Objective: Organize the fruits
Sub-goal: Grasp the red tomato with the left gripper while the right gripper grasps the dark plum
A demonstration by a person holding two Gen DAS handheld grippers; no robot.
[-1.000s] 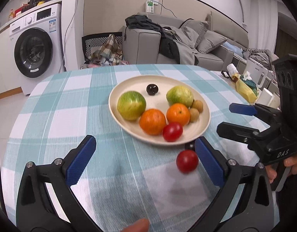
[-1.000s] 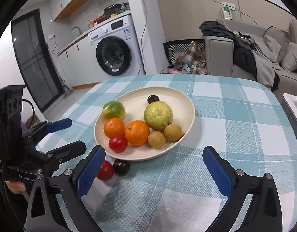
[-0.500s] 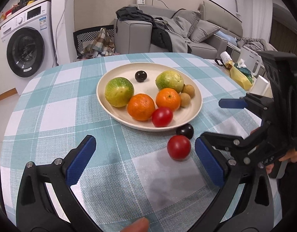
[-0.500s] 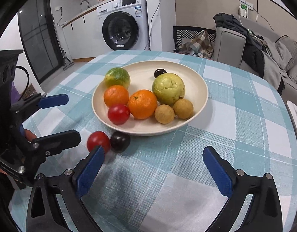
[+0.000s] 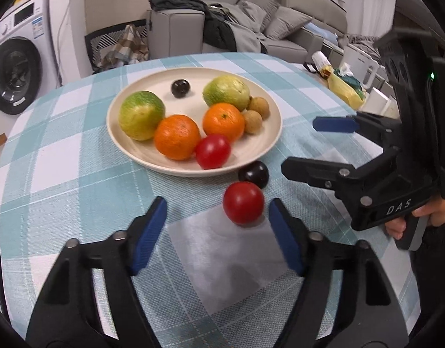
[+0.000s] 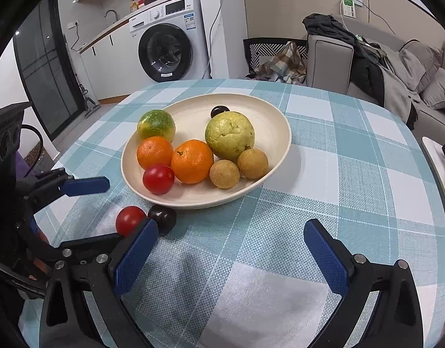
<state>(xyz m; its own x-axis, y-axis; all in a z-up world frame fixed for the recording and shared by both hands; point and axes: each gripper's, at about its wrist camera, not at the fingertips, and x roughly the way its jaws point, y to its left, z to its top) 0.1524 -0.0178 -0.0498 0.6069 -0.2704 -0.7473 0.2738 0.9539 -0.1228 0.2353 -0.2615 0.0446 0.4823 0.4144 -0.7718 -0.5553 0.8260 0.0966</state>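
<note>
A cream plate (image 5: 268,142) (image 6: 280,145) on the checked tablecloth holds two green fruits, two oranges, a red tomato, two small brown fruits and a dark plum. A loose red tomato (image 5: 243,202) (image 6: 129,219) and a loose dark plum (image 5: 253,173) (image 6: 164,216) lie on the cloth just in front of the plate. My left gripper (image 5: 218,232) is open, its fingers on either side of the loose tomato, not touching it. My right gripper (image 6: 231,249) is open and empty, to the right of the loose fruits; it also shows in the left wrist view (image 5: 318,145).
A round table with a blue-and-white checked cloth (image 6: 324,150). A washing machine (image 6: 167,49) and a sofa with clothes (image 5: 222,23) stand behind. A yellow bag and white items (image 5: 347,87) lie at the table's far right edge.
My left gripper has moved forward and down toward the loose tomato and its jaws have narrowed around it. The right gripper has come closer to the plate.
</note>
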